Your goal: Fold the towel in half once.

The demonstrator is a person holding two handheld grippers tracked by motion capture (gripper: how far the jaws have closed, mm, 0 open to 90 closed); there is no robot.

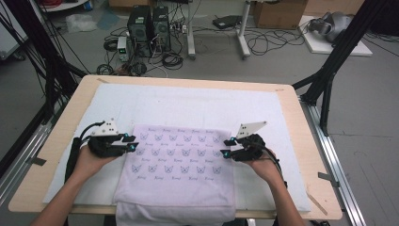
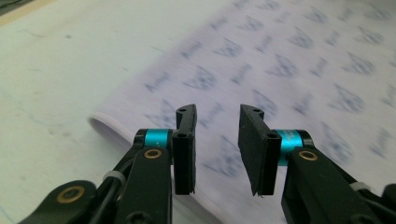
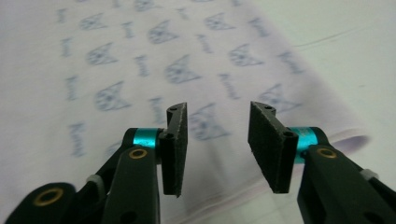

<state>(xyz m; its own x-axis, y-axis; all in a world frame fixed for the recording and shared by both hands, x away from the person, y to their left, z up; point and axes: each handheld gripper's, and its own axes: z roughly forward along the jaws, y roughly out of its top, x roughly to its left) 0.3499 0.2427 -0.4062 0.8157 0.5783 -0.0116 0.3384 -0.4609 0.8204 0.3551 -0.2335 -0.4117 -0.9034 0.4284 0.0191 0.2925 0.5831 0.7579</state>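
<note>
The left gripper (image 1: 132, 144) hovers at the left edge of the folded cloth (image 1: 176, 165), jaws parted and empty. The cloth lies flat on the white pad (image 1: 263, 108) between both tools, its near end hanging off the table. At its right edge, the right gripper (image 1: 227, 147) gapes, holding nothing.

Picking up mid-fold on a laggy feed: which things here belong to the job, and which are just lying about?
In the job:
- pale lilac printed cloth, folded flat
- left gripper, jaws apart, empty
- right gripper, jaws apart, empty
- white padded mat beneath it

Lying about:
- two black computer towers on the floor
- tangled cables
- cardboard box
</note>
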